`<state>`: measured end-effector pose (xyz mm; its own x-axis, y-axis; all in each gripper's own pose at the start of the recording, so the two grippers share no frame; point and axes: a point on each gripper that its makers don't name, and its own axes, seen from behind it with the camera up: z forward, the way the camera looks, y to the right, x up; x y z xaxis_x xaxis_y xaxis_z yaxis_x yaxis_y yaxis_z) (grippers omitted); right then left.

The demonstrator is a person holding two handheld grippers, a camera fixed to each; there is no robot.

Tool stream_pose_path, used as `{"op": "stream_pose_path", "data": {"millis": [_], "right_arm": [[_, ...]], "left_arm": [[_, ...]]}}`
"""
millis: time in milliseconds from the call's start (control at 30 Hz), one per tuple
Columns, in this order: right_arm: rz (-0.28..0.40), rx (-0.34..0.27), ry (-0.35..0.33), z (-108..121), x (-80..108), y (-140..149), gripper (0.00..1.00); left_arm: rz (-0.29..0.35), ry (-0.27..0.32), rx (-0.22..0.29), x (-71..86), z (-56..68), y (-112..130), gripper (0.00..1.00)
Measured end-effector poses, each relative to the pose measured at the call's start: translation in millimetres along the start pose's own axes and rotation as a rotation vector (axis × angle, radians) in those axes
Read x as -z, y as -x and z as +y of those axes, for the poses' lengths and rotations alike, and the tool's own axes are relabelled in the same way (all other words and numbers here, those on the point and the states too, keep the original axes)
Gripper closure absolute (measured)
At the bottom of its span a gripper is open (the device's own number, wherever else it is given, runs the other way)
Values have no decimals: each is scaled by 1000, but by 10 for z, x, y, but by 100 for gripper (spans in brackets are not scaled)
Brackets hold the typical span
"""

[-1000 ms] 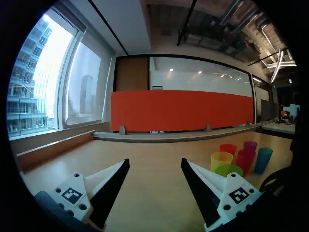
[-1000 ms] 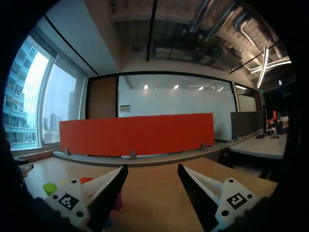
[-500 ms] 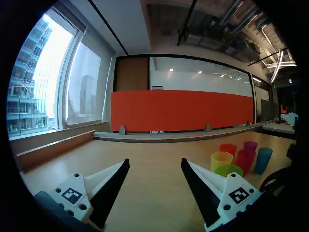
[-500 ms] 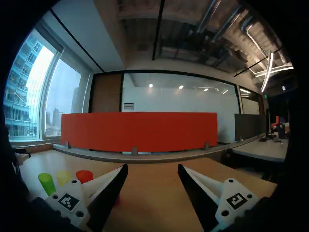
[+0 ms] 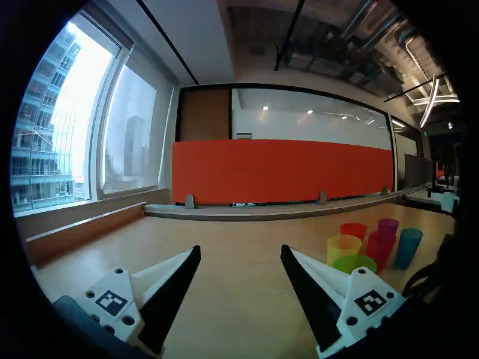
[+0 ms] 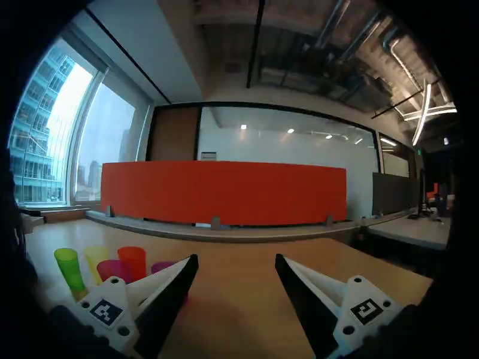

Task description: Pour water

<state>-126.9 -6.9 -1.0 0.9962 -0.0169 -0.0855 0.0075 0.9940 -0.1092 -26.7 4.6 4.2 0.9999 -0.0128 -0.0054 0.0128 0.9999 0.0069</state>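
six translucent plastic cups, yellow, green, orange, purple, red and teal, stand upright in a tight cluster on the wooden counter, right of the left gripper. its fingers gape wide, empty. the right gripper is likewise spread wide, with the cups low to its left.

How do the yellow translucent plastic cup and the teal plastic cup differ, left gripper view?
The yellow translucent plastic cup stands at the cluster's left; the teal plastic cup at its right end. The yellow cup's base is hidden behind the green plastic cup; the teal cup shows nearly whole. Both stand upright on the wooden table, untouched.
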Motion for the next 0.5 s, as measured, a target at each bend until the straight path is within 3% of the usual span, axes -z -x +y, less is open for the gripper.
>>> {"op": "stream_pose_path", "data": {"millis": [500], "right_arm": [[-47,-27,12,100,-34,203,0]], "left_arm": [[0,0,0,2,-4,6,1]]}}
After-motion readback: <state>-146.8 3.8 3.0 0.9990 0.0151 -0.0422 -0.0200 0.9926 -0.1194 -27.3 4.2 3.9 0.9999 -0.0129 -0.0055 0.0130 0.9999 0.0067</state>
